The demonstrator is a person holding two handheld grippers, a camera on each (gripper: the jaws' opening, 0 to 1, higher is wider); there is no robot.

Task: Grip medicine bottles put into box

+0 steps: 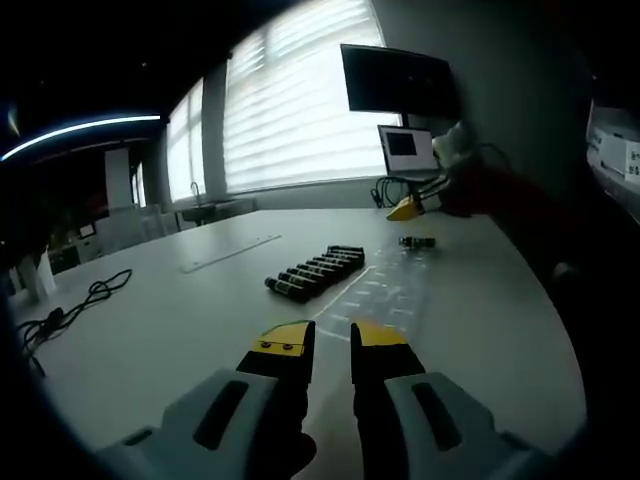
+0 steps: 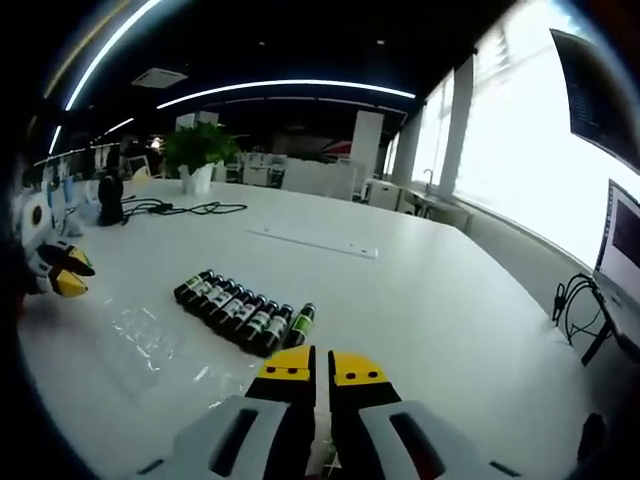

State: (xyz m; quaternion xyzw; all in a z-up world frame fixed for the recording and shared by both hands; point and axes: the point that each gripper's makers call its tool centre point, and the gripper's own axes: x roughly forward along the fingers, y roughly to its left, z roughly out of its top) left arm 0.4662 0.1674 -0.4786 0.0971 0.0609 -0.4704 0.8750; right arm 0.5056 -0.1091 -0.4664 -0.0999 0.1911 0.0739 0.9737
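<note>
Your left hand-held gripper (image 1: 331,340) hovers low over the white worktop (image 1: 170,320) with its yellow-tipped jaws a little apart and nothing between them. Ahead of it in the left gripper view, the medicine bottles (image 1: 315,272) lie on their sides in a tight row, dark with green labels, touching one another. Between that row and your left jaws lies a clear plastic sheet (image 1: 385,295), flat on the worktop and catching the window light. One more small bottle (image 1: 417,242) lies apart, farther off, near the other gripper's yellow tips (image 1: 408,209). A black cable (image 1: 70,305) trails along the worktop's left side.

Your right hand-held gripper (image 2: 320,372) has its jaws almost together, only a thin slit between them, holding nothing. In the right gripper view the same row of bottles (image 2: 238,311) lies just ahead and slightly left of the jaws, with the bottle at the near end (image 2: 301,323) angled away from the others. A potted plant (image 2: 200,148) stands at the far edge.
</note>
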